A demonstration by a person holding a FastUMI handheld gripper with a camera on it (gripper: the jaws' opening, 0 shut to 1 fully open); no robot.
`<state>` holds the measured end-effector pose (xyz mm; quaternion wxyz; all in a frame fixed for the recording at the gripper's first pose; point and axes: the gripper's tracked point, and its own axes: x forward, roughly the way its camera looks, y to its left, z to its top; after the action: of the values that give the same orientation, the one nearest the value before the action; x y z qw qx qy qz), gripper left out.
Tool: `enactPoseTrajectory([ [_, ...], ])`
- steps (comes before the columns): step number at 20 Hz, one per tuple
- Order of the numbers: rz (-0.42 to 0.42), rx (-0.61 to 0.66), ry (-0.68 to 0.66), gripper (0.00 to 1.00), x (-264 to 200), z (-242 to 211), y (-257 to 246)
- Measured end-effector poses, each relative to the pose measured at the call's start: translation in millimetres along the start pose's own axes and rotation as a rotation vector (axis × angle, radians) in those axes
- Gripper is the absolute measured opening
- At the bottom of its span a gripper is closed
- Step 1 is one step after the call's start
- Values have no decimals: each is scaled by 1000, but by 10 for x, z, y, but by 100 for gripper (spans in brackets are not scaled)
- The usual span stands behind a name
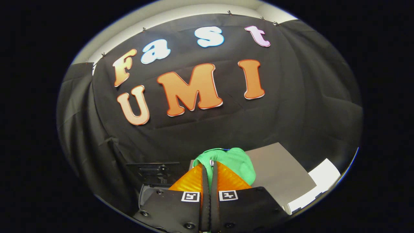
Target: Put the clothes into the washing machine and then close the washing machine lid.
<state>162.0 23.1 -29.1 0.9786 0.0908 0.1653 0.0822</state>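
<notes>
My gripper (209,168) is shut on a green piece of clothing (237,161), held up in the air. The cloth bunches just ahead of the fingertips and to their right, and a strip of it shows in the narrow slit between the fingers. Below and behind the cloth lies a flat grey surface (278,168), which may be the washing machine's top or lid; I cannot tell which. To the left of the fingers sits a dark part of the machine (155,173) with a glossy rim.
The booth's black cloth wall (307,106) hangs close ahead and wraps round both sides. A white surface (323,178) lies beyond the grey one on the right.
</notes>
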Motion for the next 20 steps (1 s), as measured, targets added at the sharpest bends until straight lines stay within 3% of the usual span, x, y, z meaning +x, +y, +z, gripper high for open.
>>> enactPoseTrajectory([
  [4, 87, 14, -37, 8, -235, 95, 551],
  [10, 214, -37, 5, 8, -308, -171, 1495],
  [14, 303, -40, 76, 8, -125, -620, 2144],
  [20, 398, 24, 222, 8, 587, -1564, 2716],
])
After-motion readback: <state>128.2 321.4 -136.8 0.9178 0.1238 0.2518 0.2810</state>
